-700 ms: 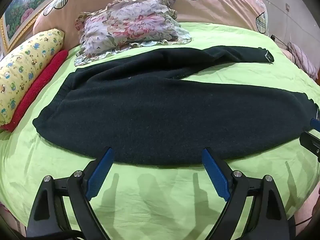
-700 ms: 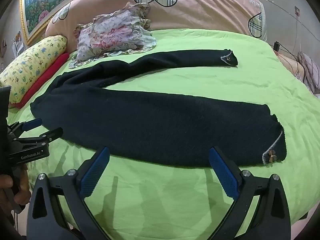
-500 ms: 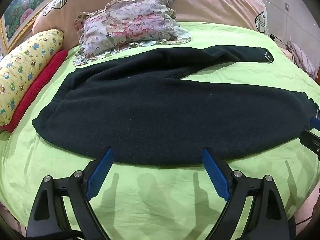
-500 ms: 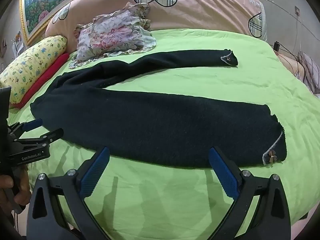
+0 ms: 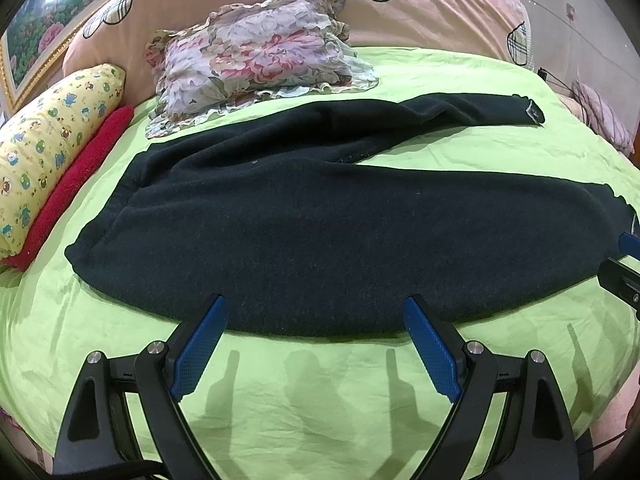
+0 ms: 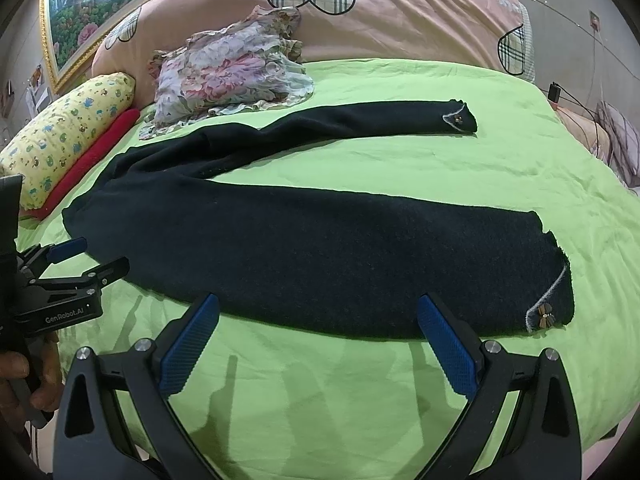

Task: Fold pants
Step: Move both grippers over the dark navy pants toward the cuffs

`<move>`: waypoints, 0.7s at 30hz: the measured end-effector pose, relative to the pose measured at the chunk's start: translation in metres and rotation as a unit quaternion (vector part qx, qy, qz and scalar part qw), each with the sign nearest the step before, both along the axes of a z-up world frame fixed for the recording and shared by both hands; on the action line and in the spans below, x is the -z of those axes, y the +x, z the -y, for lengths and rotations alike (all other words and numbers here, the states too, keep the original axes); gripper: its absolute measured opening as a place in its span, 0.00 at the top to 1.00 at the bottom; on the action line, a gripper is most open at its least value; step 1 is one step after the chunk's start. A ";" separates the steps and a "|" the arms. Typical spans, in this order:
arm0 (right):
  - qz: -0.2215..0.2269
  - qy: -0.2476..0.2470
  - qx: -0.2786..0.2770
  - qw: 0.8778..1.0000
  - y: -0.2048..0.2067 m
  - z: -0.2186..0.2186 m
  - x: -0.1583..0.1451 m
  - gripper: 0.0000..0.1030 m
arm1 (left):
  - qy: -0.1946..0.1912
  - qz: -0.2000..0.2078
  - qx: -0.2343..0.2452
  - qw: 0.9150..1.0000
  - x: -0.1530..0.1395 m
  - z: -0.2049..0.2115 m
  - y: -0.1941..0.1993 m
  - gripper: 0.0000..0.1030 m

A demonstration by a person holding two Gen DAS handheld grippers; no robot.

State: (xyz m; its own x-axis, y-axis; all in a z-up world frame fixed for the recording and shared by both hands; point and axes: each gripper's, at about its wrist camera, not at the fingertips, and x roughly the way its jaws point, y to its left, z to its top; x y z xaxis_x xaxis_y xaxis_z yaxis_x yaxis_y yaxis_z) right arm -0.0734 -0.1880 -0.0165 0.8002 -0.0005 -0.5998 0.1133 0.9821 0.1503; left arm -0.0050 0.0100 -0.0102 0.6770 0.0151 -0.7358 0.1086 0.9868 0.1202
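- A pair of black pants is seen spread flat on the bed, on its lime-green sheet, unfolded.
- The waistband end is found toward the left of both views, near a red bolster and a yellow cartoon-print pillow.
- The two legs are seen running to the right and splaying apart, with a wedge of green sheet exposed between them.
- On the near leg's cuff a small bow ornament and pale trim are seen; a similar ornament is seen on the far cuff.
- The left gripper is held just over the sheet at the near edge of the pants, at the seat and thigh; its jaws are spread wide and nothing is held between them.
- The right gripper is held at the near edge of the lower leg, left of the cuff; its jaws are likewise spread wide and empty.
- Each blue pad tip is seen at or just short of the dark fabric's edge; contact cannot be told.
- A floral ruffled pillow is seen beyond the pants, against a pink quilt with plaid hearts.
- A framed flower painting is visible at upper left.
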 end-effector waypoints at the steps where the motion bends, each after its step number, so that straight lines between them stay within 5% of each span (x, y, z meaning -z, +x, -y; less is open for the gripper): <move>1: 0.002 0.000 0.001 1.000 0.000 0.000 0.000 0.04 | -0.001 0.000 0.001 1.000 0.000 0.000 0.000 0.13; 21: -0.012 -0.004 -0.005 1.000 0.002 -0.004 -0.006 0.04 | -0.008 -0.004 0.005 1.000 -0.003 0.000 0.002 0.13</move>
